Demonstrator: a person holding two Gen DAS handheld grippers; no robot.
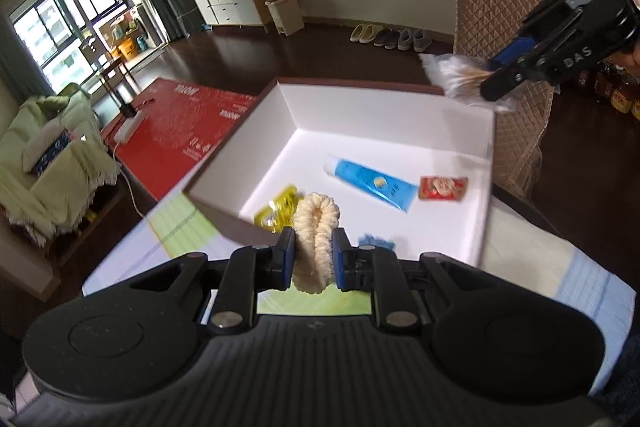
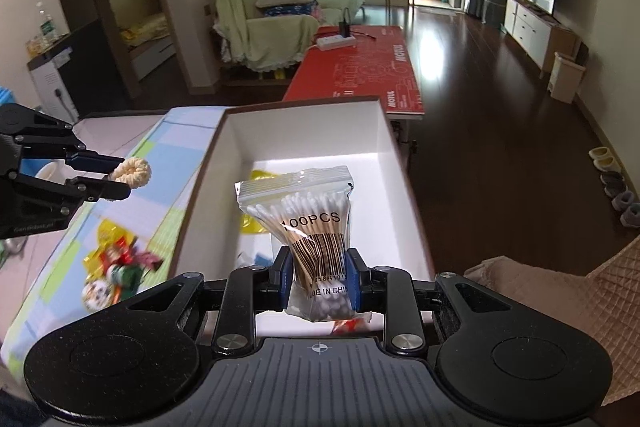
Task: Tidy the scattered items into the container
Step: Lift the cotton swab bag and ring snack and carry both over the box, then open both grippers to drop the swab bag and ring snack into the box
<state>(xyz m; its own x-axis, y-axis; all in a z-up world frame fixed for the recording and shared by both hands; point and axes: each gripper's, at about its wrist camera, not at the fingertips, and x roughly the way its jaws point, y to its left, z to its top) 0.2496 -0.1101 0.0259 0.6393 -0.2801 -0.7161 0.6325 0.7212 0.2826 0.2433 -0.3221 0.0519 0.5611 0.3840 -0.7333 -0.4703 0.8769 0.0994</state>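
Observation:
My left gripper [image 1: 314, 253] is shut on a cream fluffy scrunchie [image 1: 318, 223], held just over the near rim of the white-lined box [image 1: 288, 107]. Inside the box lie a blue tube [image 1: 372, 185], a red sachet [image 1: 442, 189] and a yellow packet [image 1: 276, 209]. My right gripper [image 2: 318, 273] is shut on a clear bag of cotton swabs [image 2: 304, 215], above the box [image 2: 384, 135]. From the right wrist view, the left gripper [image 2: 120, 181] with the scrunchie [image 2: 134, 173] hangs left of the box. The right gripper [image 1: 490, 75] holds the bag [image 1: 456, 73] over the far corner.
Several colourful packets [image 2: 116, 263] lie on the checked tablecloth [image 2: 176, 211] left of the box. A quilted chair [image 1: 500, 27] stands past the box. A red table [image 2: 360, 67] with a power strip lies further off, with a sofa [image 2: 280, 11] behind.

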